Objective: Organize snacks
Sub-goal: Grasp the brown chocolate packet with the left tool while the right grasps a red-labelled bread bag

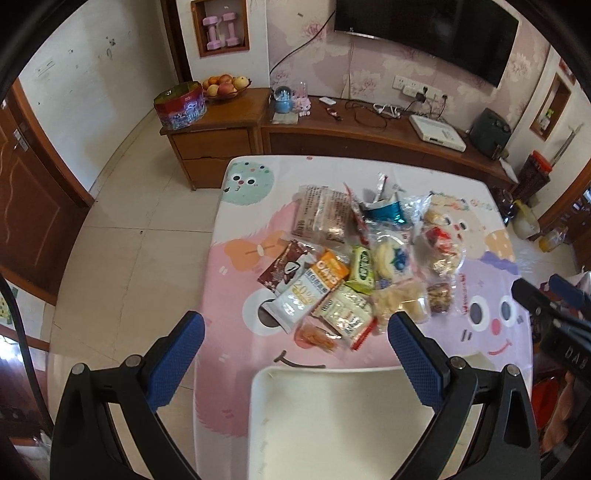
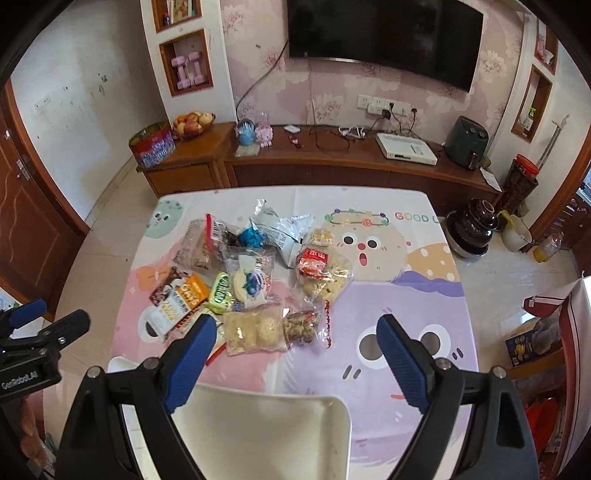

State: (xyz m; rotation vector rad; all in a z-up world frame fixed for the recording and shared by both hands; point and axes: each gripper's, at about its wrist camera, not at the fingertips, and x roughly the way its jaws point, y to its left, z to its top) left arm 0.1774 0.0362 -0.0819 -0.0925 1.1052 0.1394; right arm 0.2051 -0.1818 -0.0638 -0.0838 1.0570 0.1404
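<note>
A heap of snack packets [image 2: 255, 280] lies on the table [image 2: 424, 295], just behind the tray [image 2: 258, 424] at the table's near edge. A cabinet [image 2: 332, 166] stands well behind the table.

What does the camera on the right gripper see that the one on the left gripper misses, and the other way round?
Only the right wrist view shows the dark brown pot on the floor, the upper wall niche and the left gripper from the side.

Only the left wrist view shows the small orange snack packet and the right gripper at its edge.

Both show the snack pile, the white tray, the cartoon tablecloth, the television and the fruit bowl.
</note>
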